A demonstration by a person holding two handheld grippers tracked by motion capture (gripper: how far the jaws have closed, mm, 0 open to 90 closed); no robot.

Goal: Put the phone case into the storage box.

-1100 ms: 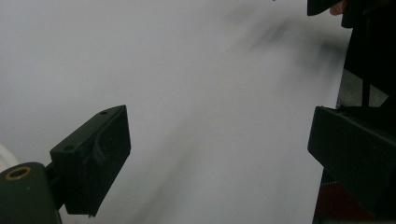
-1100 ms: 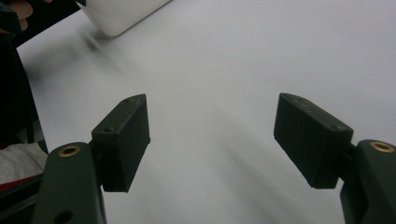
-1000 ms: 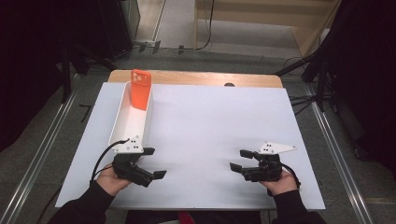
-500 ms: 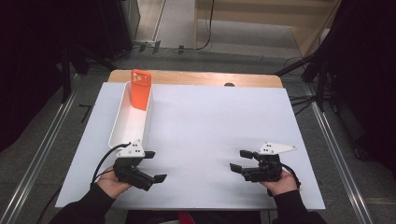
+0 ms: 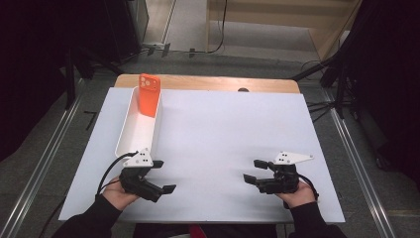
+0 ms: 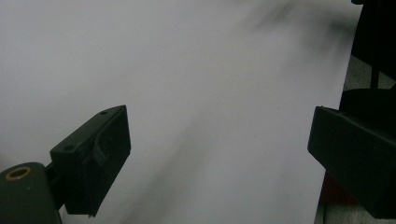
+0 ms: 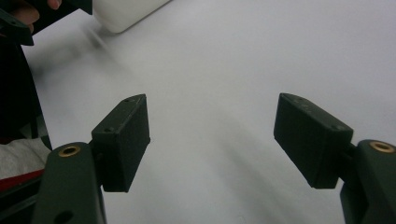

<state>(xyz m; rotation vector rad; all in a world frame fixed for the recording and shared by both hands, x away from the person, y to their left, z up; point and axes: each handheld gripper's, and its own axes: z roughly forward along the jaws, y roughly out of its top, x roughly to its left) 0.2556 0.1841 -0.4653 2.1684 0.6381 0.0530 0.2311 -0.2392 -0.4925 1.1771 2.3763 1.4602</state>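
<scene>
One orange phone case (image 5: 148,95), smooth and rectangular, leans upright at the far end of one long white tray (image 5: 126,136) on the table's (image 5: 233,124) left side. Two black grippers rest near the table's near edge, well apart. The left gripper (image 5: 164,176), just beside the tray's near end, and the right gripper (image 5: 253,170) both stand released, jaws spread over bare matte white surface.

**Dim room, bright tabletop**

A white sheet (image 5: 237,139) is covering the wooden table (image 5: 208,83), spreading beneath and ahead of the jaws. Grey floor (image 5: 54,148) is showing on both sides, with metal rails (image 5: 42,168) running along it. Black curtains (image 5: 44,44) are hanging behind; pale wooden furniture (image 5: 277,25) is standing beyond.
</scene>
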